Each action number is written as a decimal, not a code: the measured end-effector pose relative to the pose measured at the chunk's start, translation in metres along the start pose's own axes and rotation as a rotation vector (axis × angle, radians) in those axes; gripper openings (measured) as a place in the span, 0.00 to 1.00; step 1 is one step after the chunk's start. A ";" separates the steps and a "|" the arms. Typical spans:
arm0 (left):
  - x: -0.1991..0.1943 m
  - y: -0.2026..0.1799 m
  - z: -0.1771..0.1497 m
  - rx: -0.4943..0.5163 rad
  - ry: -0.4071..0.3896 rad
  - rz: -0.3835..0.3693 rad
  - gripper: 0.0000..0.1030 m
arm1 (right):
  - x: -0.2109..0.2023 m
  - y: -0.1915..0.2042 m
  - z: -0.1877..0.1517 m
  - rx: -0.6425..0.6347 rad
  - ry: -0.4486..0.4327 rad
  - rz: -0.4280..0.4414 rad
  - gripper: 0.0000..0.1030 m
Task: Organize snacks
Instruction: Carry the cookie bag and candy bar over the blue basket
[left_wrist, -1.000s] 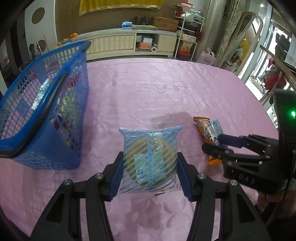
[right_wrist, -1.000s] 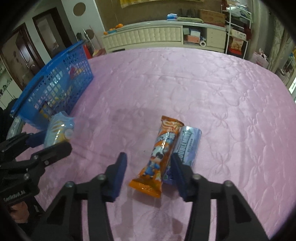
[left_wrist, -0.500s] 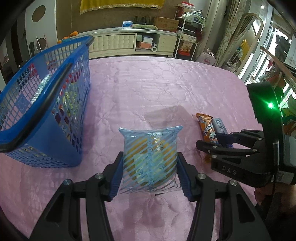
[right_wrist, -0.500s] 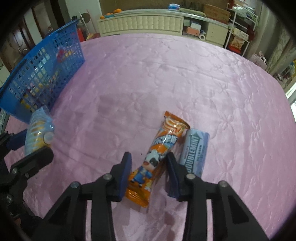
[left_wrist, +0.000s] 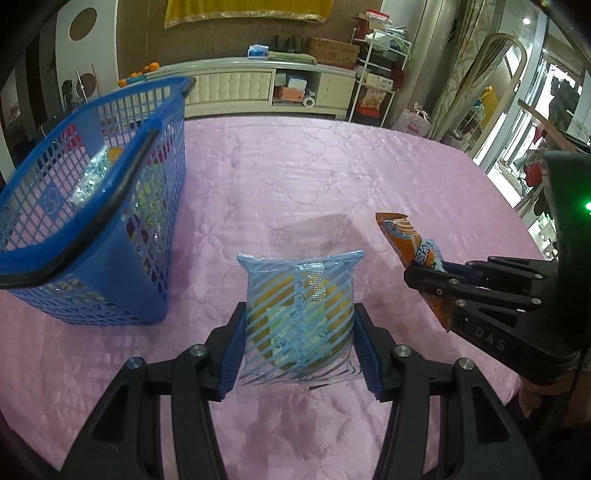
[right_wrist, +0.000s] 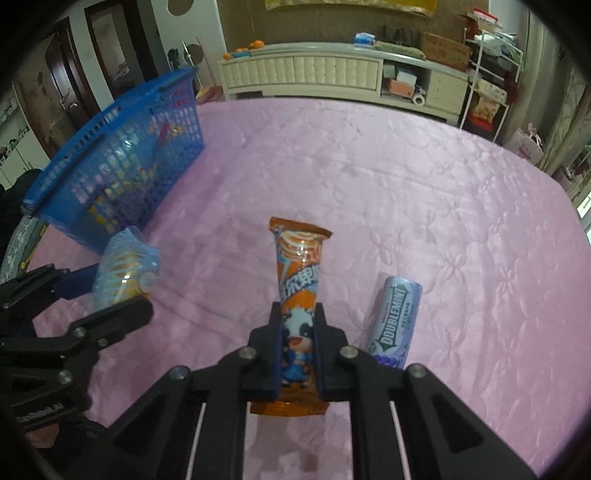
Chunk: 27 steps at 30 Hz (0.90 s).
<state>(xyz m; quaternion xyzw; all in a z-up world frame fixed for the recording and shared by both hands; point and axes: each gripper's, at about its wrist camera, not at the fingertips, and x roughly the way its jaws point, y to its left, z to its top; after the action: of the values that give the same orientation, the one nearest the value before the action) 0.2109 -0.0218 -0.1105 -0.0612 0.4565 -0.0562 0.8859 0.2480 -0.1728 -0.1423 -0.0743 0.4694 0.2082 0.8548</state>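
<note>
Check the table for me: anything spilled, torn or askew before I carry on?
Nothing stands out. The basket sits upright with snacks inside, both held packets look intact, and the Doublemint pack lies whole on the cloth.

A table covered with a pink quilted cloth carries everything. A blue mesh basket stands on it at the left side, and a Doublemint pack lies flat on the cloth, well apart from the basket.

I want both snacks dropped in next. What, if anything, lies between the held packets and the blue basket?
Nothing visible: only bare pink tablecloth separates the striped packet and orange packet from the blue basket.
</note>
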 end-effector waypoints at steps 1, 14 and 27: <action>-0.004 -0.001 0.000 -0.001 -0.007 -0.004 0.50 | -0.005 0.001 0.000 -0.002 -0.008 0.002 0.16; -0.055 -0.007 -0.003 0.018 -0.108 -0.011 0.50 | -0.070 0.029 -0.013 -0.051 -0.106 -0.011 0.16; -0.110 0.000 -0.010 0.034 -0.221 -0.007 0.50 | -0.131 0.075 -0.012 -0.138 -0.220 -0.054 0.16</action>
<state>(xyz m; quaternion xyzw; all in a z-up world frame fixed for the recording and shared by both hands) 0.1389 -0.0051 -0.0279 -0.0535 0.3549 -0.0600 0.9314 0.1449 -0.1461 -0.0349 -0.1225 0.3550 0.2238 0.8994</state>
